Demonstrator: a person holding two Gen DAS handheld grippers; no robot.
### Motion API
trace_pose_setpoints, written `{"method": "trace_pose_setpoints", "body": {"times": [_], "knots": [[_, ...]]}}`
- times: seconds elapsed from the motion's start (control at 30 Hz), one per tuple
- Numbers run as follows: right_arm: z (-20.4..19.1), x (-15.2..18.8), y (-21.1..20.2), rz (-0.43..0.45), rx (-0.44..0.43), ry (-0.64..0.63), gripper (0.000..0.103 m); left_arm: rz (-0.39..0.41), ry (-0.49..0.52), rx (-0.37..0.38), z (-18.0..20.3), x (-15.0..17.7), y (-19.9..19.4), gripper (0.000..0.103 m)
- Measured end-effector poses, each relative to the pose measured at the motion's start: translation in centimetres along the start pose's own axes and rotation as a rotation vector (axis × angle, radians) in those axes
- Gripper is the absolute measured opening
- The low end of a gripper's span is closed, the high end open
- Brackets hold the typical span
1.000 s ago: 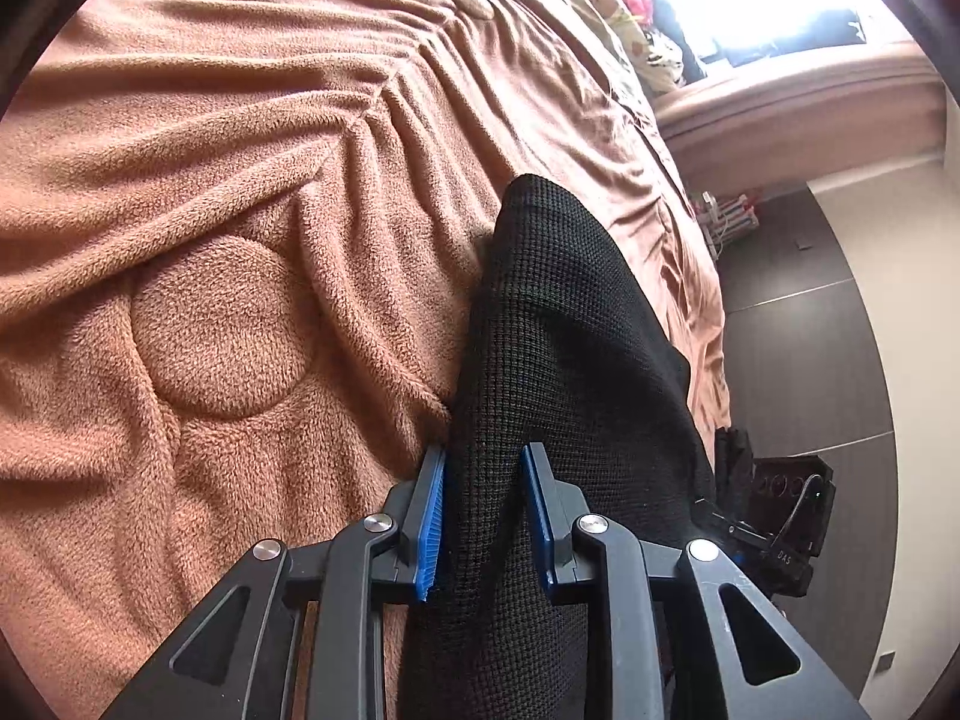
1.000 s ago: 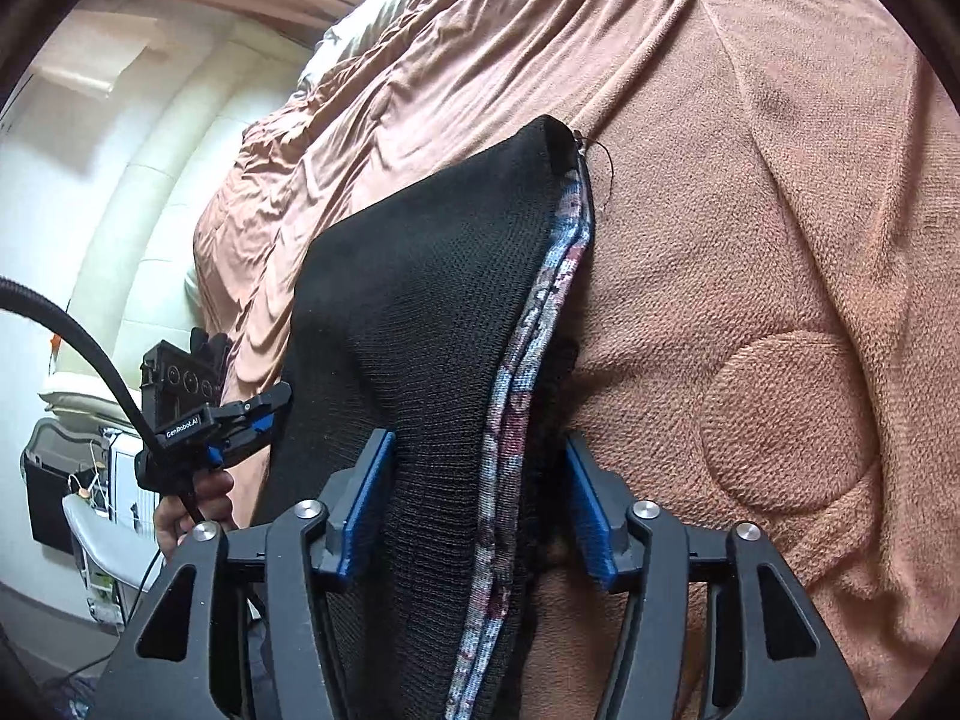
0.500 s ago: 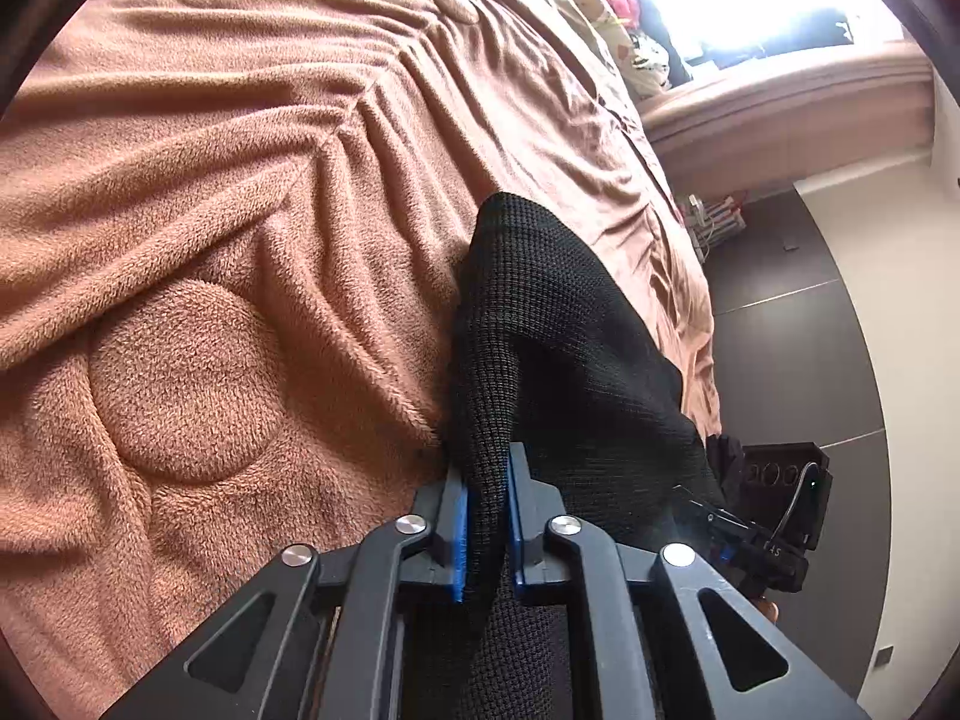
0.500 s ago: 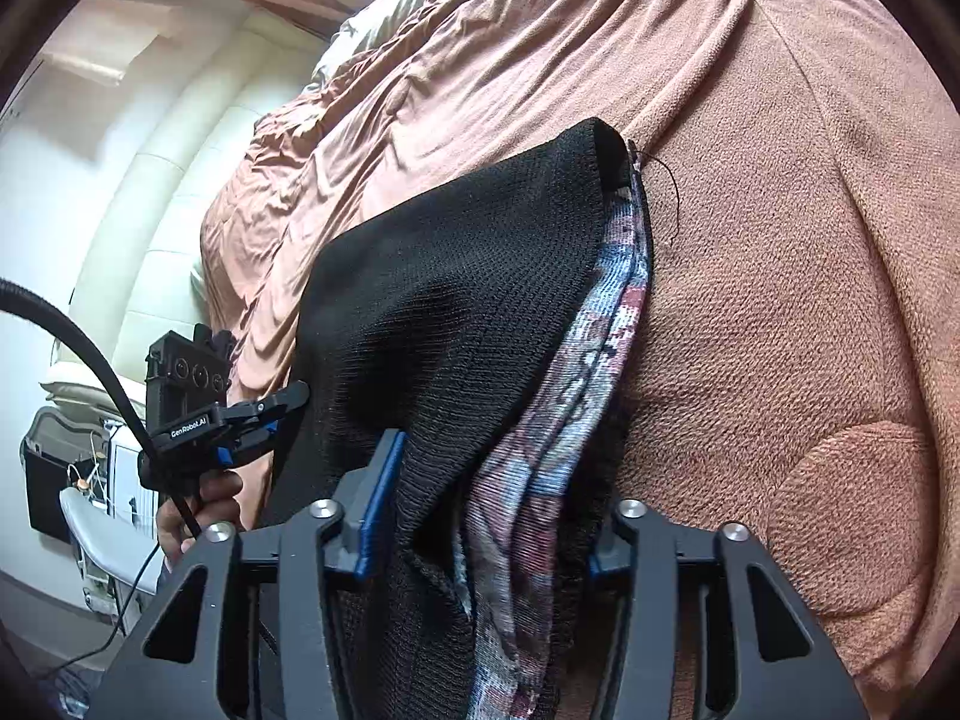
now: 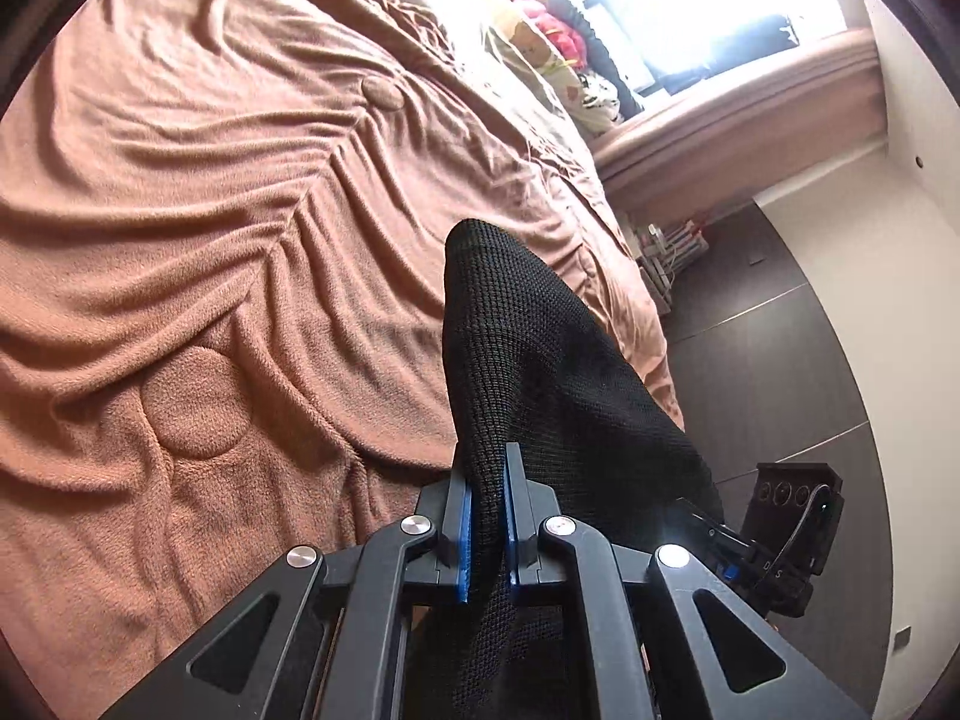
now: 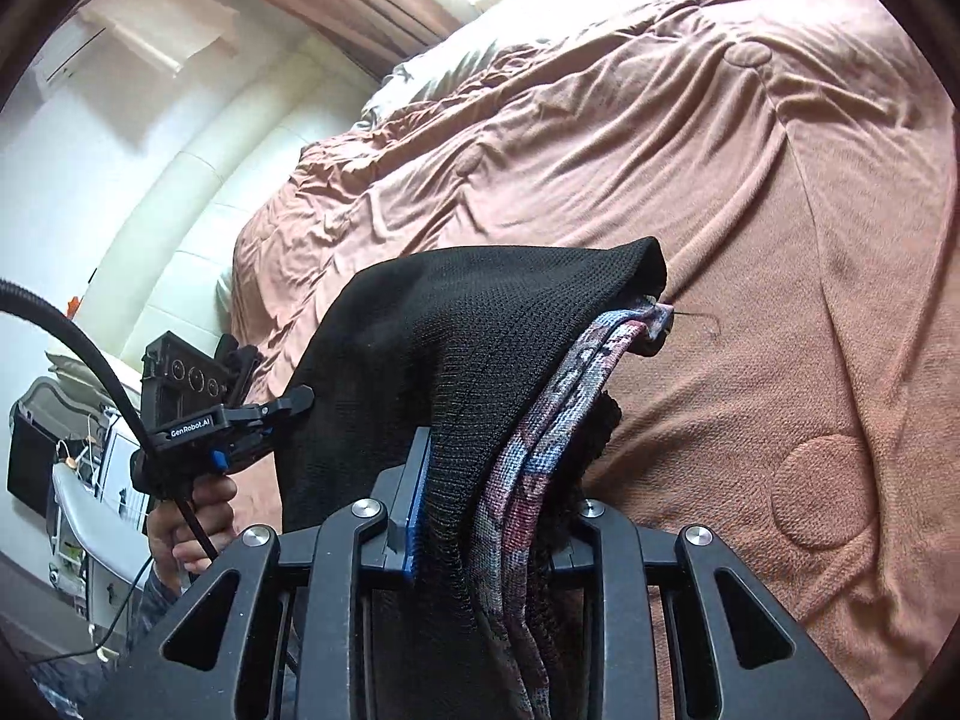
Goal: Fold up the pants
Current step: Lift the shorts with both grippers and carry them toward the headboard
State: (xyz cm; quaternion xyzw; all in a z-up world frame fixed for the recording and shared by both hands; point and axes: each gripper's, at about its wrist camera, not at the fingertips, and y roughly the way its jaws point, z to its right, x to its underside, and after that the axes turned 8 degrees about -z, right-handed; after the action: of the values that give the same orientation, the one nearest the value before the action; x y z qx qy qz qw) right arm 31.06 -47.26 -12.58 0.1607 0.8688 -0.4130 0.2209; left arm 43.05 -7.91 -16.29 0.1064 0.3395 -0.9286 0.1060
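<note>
Black knit pants (image 5: 540,372) hang between the two grippers above a bed covered by a brown fleece blanket (image 5: 198,228). The left gripper (image 5: 487,516) is pinched nearly closed on one edge of the fabric, its blue pads (image 5: 462,534) pressing a thin fold that runs up to a rounded corner over the blanket. The right gripper (image 6: 498,498) has just been closing, and a thicker bunch of the pants sits clamped between its jaws: the black outer knit (image 6: 480,330) beside a patterned pink-and-blue inner layer (image 6: 540,462), so the jaws stand narrow but not fully together. In the right wrist view the left gripper (image 6: 288,402) appears at the far edge of the garment, held by a hand (image 6: 192,516) with a black cable (image 6: 72,336) looping past it. Beyond the bed's edge in the left wrist view lie a dark floor (image 5: 768,372) and a bright window (image 5: 708,6).
</note>
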Motion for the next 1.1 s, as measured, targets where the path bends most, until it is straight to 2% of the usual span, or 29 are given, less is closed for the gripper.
{"method": "trace_pose_setpoints", "body": {"times": [0.33,0.73,0.9,1.1], "knots": [[-4.9,2.8,-3.9,0.071,-0.008,-0.074,0.025,0.110,0.056,-0.014,4.5,1.1,-5.9,0.008],[-9.7,6.9,-10.1,0.167,-0.047,-0.130,0.025,0.215,0.133,-0.040,9.8,4.4,-14.0,0.008],[-11.7,8.9,-11.7,0.204,-0.076,-0.157,0.025,0.249,0.148,-0.042,10.8,5.6,-17.1,0.008],[-13.3,9.2,-10.7,0.195,-0.102,-0.172,0.025,0.288,0.133,-0.039,9.5,6.3,-20.5,0.008]]}}
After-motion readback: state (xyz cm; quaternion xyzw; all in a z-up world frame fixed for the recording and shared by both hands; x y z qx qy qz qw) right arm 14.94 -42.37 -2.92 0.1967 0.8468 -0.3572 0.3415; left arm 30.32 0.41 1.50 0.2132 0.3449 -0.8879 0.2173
